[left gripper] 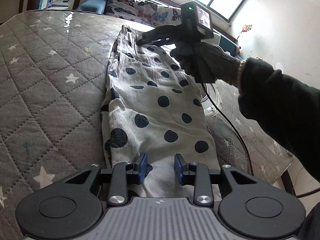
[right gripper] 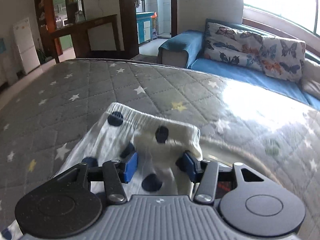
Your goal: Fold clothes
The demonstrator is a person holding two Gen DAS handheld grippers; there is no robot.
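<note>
Trousers [left gripper: 158,104], white with dark dots, lie stretched lengthwise along the middle of the quilt [left gripper: 46,76], hem nearest the left wrist camera. The left gripper [left gripper: 160,167] hovers over that hem, its blue pads apart and clasping nothing. At the far end the right gripper [left gripper: 143,41], held in a gloved hand [left gripper: 202,62], reaches the waistband; its fingers' spread cannot be told from here. A cable [left gripper: 230,120] hangs beside the cloth.

From the right wrist, the right gripper [right gripper: 160,167] sits low over the waistband [right gripper: 152,120], pads spread with cloth between them but not pinched. A sofa [right gripper: 236,72] stands beyond the quilt's far edge.
</note>
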